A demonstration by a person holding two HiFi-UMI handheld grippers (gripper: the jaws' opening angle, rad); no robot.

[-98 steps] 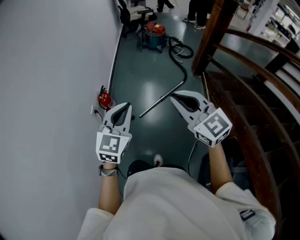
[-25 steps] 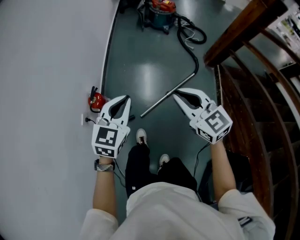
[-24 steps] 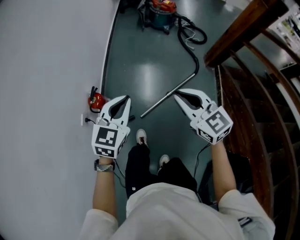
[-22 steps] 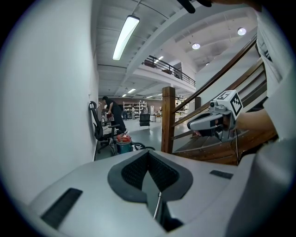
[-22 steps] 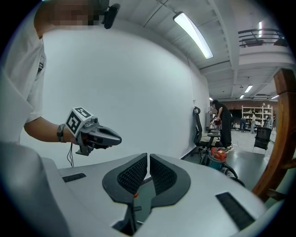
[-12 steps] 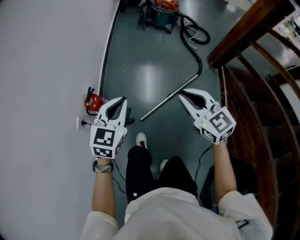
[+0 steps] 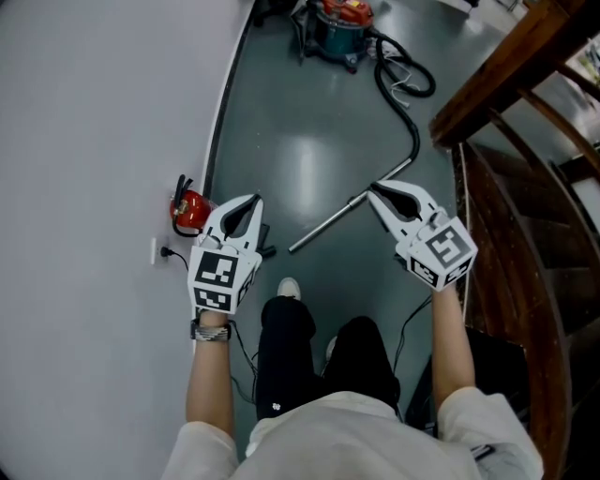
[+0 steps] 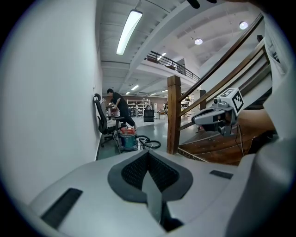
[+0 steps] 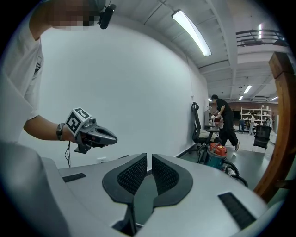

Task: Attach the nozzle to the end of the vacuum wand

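Lying aslant on the grey floor (image 7: pixel 272 112): vacuum wand (image 7: pixel 342 212), a bare metal tube. Its far end joins a black hose (image 7: pixel 413 122) that runs back to a red-topped canister (image 7: pixel 339 17). Its near end is free, between the two grippers in the picture and touched by neither.

- Wand: seen from the head view only; neither gripper view shows it.
- Left gripper (image 7: pixel 254 200): fingers (image 8: pixel 135 170) pressed together, nothing in them.
- Right gripper (image 7: pixel 376 187): fingers (image 9: pixel 132 173) all but together, a thin slit between them, nothing in it.
- Gripper views alone: office chair (image 8: pixel 99 121) by the wall, a person (image 9: pixel 225 121) standing beyond the canister, ceiling strip light (image 8: pixel 129 31).
- Head view alone: red fire extinguisher (image 7: pixel 187 208) at the foot of the white wall (image 7: pixel 94 141).
- Wooden staircase (image 7: pixel 525 216): to the right.

Against a second ago, the canister sits further right along the top edge and the wand's near end lies lower in frame. Both pairs of fingers are as tightly closed as then.
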